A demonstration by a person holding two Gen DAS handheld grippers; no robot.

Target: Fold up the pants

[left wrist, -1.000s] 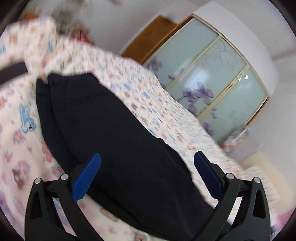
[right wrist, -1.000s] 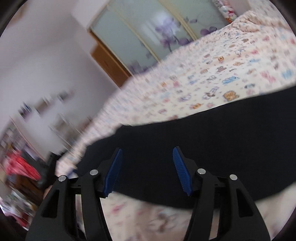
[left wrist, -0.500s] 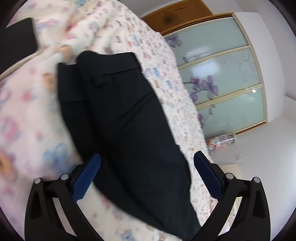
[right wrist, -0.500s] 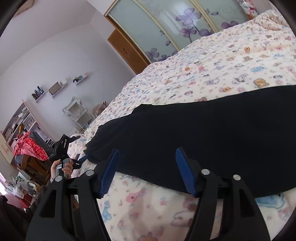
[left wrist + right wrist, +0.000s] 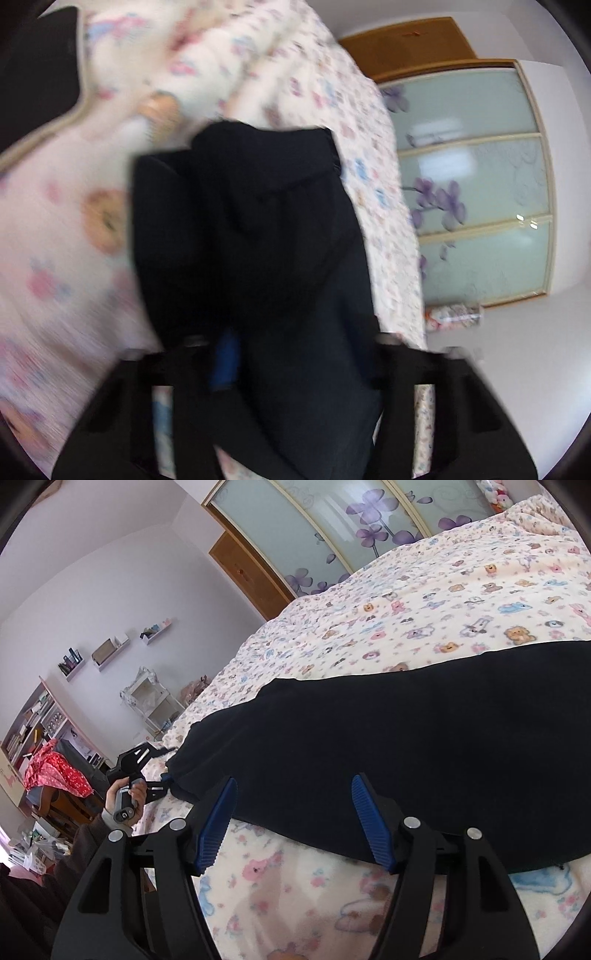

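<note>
Nearest, right gripper [image 5: 293,821] gaping wide and holding nothing, poised just over the near long edge of the dark pants [image 5: 406,746], which lie flat on the patterned bedspread [image 5: 443,590] with their long axis running crosswise to those fingers. Further along toward one end of the garment, left gripper [image 5: 301,363] astride the cloth, blurred, so cannot tell how wide apart or whether anything is pinched; waistband [image 5: 266,155] lying straight ahead of it. Probably right nearer the mid-length edge, left nearer the end to carry over.
</note>
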